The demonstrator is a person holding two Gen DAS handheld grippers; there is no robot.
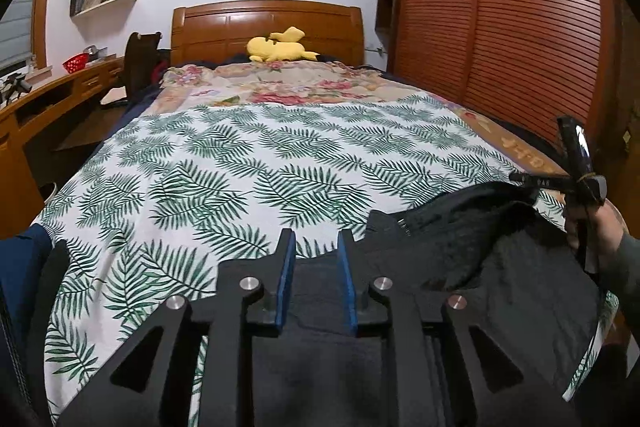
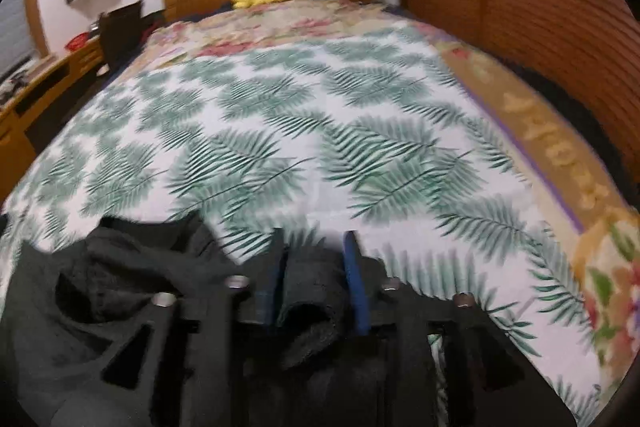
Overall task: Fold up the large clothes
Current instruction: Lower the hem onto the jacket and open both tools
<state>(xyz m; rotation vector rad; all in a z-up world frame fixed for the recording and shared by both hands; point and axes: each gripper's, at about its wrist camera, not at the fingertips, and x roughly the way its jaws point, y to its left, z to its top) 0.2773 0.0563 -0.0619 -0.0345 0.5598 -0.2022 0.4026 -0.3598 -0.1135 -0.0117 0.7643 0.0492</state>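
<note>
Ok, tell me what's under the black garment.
The black garment lies on the palm-leaf sheet, which shows all around it. Whatever is directly beneath the garment is covered.

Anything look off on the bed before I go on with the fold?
Mostly fine. The black jacket lies bunched at the near edge of the leaf-print sheet, fleece lining turned out and rumpled rather than flat. A fold of it sits between the right gripper fingers. Nothing looks spilled or damaged.

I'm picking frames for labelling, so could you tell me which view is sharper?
Left wrist view: sharp, with the leaf sheet and jacket crisp and only fisheye bending at the wardrobe. Right wrist view: motion-blurred throughout, softest on the jacket and right gripper.
</note>
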